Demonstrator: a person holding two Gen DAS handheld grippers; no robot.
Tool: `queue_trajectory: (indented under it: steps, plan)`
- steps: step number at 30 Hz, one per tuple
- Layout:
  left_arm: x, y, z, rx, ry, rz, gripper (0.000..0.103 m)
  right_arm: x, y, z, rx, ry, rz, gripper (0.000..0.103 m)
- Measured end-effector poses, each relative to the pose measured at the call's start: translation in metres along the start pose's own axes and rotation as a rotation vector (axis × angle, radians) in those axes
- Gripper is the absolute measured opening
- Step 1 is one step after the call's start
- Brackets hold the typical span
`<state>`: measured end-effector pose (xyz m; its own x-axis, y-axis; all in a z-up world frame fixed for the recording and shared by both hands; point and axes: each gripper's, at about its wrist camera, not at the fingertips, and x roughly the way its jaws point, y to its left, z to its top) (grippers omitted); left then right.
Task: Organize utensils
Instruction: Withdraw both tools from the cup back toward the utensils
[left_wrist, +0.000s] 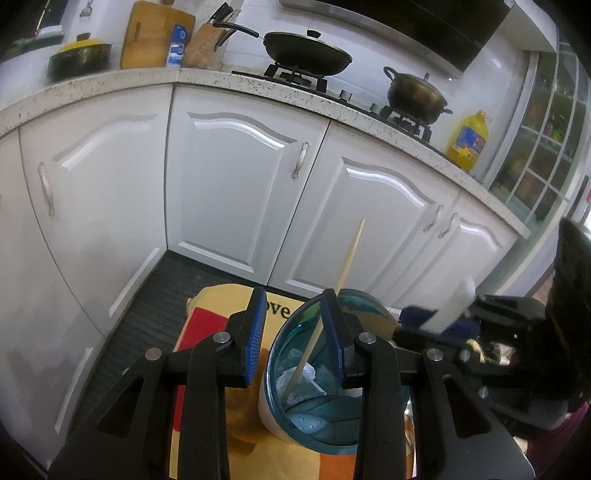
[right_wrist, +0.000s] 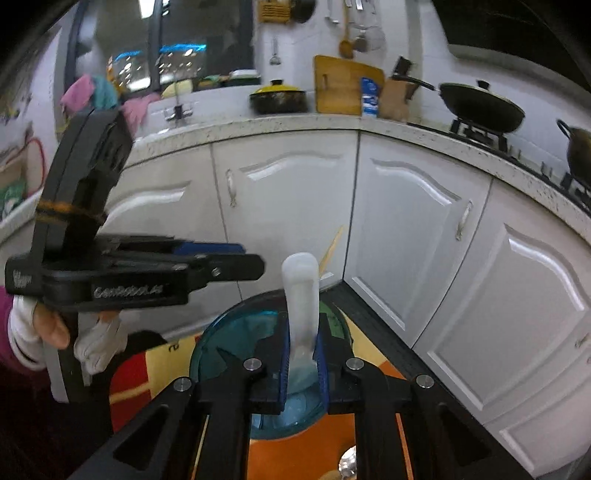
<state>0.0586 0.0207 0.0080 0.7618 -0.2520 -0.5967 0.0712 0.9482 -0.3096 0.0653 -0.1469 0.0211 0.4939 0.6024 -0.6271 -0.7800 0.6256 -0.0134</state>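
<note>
While the right hand-held gripper (right_wrist: 301, 363) is clenched on a white utensil handle (right_wrist: 301, 295), its blue pads pressing both flanks of it, the handle stands upright between the jaws, directly above the open mouth of a teal tumbler (right_wrist: 236, 325). What kind of utensil it is cannot be told, since the working end is hidden below the jaws. It looks like smooth, slightly translucent plastic: light, stiff, and probably slick, so a grip across the narrow waist, where the pads sit now, seems the safest place, with the flared top acting as a stop against slipping.

From the left wrist view, the left hand-held gripper (left_wrist: 295, 332) stands part open and straddles the tumbler's (left_wrist: 291, 376) near wall, one pad outside, the other over the inside; whether the pads actually press on the rim I cannot tell. A thin plastic wall like this would flex if squeezed hard, and the cup seems light enough to tip, so steadying it at the rim makes sense.

Inside the tumbler a single wooden chopstick (left_wrist: 349, 258) leans across, its tip rising well above the rim, and something pale and crumpled, perhaps paper, lies at the bottom. The tumbler rests on a yellow, red and orange cloth (left_wrist: 210, 325) covering the surface. In the right wrist view, a metal spoon (right_wrist: 347, 463) lies on the cloth near the bottom edge, apparently not yet put away.
</note>
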Motion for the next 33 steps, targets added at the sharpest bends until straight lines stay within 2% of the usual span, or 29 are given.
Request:
queue_trajectory:
  steps: [3, 6, 8, 9, 10, 15, 19, 23, 33]
  plan:
    - [0.002, 0.0, -0.001, -0.004, 0.008, -0.003, 0.029, 0.007, 0.007, -0.008, -0.04, 0.041, -0.009, 0.012]
    - [0.002, 0.0, -0.002, -0.003, 0.008, -0.002, 0.029, 0.01, 0.0, -0.02, -0.014, 0.063, -0.052, 0.012]
    - [0.002, -0.001, -0.003, -0.003, 0.011, -0.001, 0.029, 0.004, -0.009, -0.024, 0.058, 0.054, -0.045, 0.024]
    - [0.002, -0.001, -0.003, -0.003, 0.013, -0.001, 0.029, -0.001, -0.014, -0.027, 0.105, 0.033, -0.038, 0.039]
    - [0.003, -0.002, -0.003, -0.003, 0.016, -0.002, 0.029, -0.008, -0.019, -0.031, 0.151, 0.01, -0.038, 0.041]
    - [0.002, -0.009, -0.007, 0.01, 0.026, -0.007, 0.03, -0.026, -0.024, -0.044, 0.285, -0.018, -0.057, 0.041]
    - [-0.004, -0.018, -0.01, 0.039, 0.022, -0.002, 0.042, -0.032, -0.022, -0.052, 0.368, -0.021, -0.055, 0.041]
    - [-0.012, -0.026, -0.012, 0.053, 0.017, 0.0, 0.049, -0.042, -0.011, -0.059, 0.407, -0.032, -0.065, 0.041]
    - [-0.031, -0.057, -0.025, 0.123, 0.021, -0.016, 0.05, -0.072, 0.004, -0.069, 0.453, -0.052, -0.128, 0.043]
